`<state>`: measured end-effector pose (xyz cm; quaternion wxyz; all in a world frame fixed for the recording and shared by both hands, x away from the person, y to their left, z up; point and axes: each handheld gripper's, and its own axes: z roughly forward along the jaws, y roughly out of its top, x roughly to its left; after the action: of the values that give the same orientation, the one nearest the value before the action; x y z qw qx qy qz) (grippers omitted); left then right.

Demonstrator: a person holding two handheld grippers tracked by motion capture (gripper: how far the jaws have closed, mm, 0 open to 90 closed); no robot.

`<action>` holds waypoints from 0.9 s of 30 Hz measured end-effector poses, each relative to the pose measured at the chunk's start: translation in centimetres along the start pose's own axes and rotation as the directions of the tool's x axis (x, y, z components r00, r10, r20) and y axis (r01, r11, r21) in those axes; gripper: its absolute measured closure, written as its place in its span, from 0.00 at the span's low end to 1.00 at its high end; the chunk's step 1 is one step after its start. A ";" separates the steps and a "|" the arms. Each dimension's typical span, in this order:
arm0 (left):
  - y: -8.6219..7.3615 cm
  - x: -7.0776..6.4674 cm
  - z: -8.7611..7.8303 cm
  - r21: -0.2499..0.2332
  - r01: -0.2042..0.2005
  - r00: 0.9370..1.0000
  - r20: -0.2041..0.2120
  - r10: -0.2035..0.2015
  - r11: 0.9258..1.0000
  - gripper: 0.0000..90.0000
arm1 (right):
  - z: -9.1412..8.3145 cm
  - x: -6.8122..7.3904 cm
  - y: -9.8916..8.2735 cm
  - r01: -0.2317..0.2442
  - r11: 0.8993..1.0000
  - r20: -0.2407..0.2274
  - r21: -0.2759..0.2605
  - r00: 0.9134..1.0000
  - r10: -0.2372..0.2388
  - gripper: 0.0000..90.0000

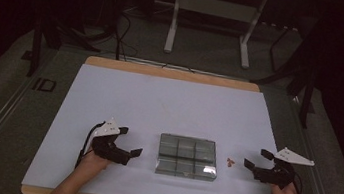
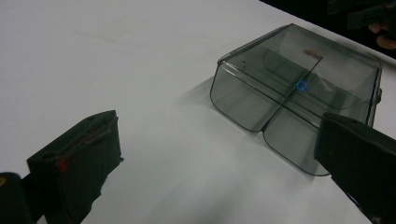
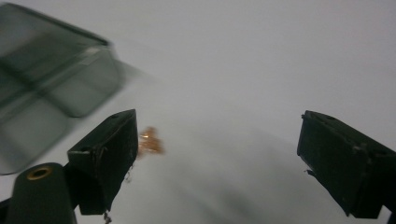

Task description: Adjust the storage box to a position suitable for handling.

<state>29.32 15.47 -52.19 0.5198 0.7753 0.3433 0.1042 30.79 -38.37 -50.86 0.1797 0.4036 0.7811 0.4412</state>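
A white surface (image 1: 169, 101) carries a clear, smoke-tinted box (image 1: 187, 156) divided into compartments, set near the person's edge and square to it, seemingly so both hands can reach it alike. The lid appears closed in the left gripper view, where the box (image 2: 299, 93) lies flat ahead of the jaws. The left claw (image 1: 128, 144) rests on the surface to the box's left, released and gripping nothing, its jaws spread wide and aimed at the box's near end, probably ready to steady it. The right claw (image 1: 256, 158) sits to the box's right, likewise released and empty, pointed at a small copper-coloured piece (image 1: 230, 161) that lies on the surface between that claw and the box, apart from both. In the right gripper view the piece (image 3: 150, 141) shows just beside one jaw, not between the two, so the claw would likely need to shift sideways before closing. What the piece is cannot be told; it is too small and blurred. Its place beside the box suggests it belongs in a compartment.
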 end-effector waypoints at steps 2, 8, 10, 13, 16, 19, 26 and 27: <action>0.2 -0.1 0.1 -0.002 -0.011 1.000 0.015 0.011 1.000 0.01 | 0.4 0.6 0.3 0.022 1.000 -0.031 0.018 0.999 -0.021 0.14; 0.6 -0.6 0.6 0.031 -0.051 0.998 0.038 0.050 0.998 0.02 | 1.1 1.4 0.8 0.042 0.999 -0.132 0.024 0.991 -0.038 0.14; 0.6 -0.8 0.8 0.043 -0.072 0.996 0.047 0.070 0.997 0.06 | 1.4 1.7 1.0 0.049 0.999 -0.167 0.018 0.985 -0.045 0.14; 0.7 -1.2 1.4 0.077 -0.100 0.993 0.068 0.095 0.992 0.16 | 2.0 2.2 1.1 0.105 0.994 -0.199 0.014 0.975 -0.100 0.17; 0.7 -1.3 1.8 0.108 -0.110 0.991 0.085 0.101 0.988 0.17 | 2.3 2.5 1.2 0.140 0.990 -0.208 0.018 0.969 -0.134 0.23; 0.6 -1.7 2.4 0.149 -0.145 0.985 0.111 0.129 0.978 0.29 | 2.9 3.1 1.1 0.217 0.976 -0.240 0.034 0.950 -0.203 0.38; 0.5 -2.4 3.0 0.194 -0.220 0.965 0.186 0.185 0.956 0.63 | 3.6 4.1 0.8 0.293 0.955 -0.317 0.043 0.911 -0.265 0.66; 0.5 -2.5 3.2 0.203 -0.229 0.963 0.191 0.191 0.952 0.66 | 3.7 4.3 0.8 0.303 0.952 -0.327 0.050 0.905 -0.271 0.70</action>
<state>29.29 11.41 -52.69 0.4427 0.8670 0.2226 0.0536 30.86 -32.73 -51.91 0.0947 0.2166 0.8716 0.4295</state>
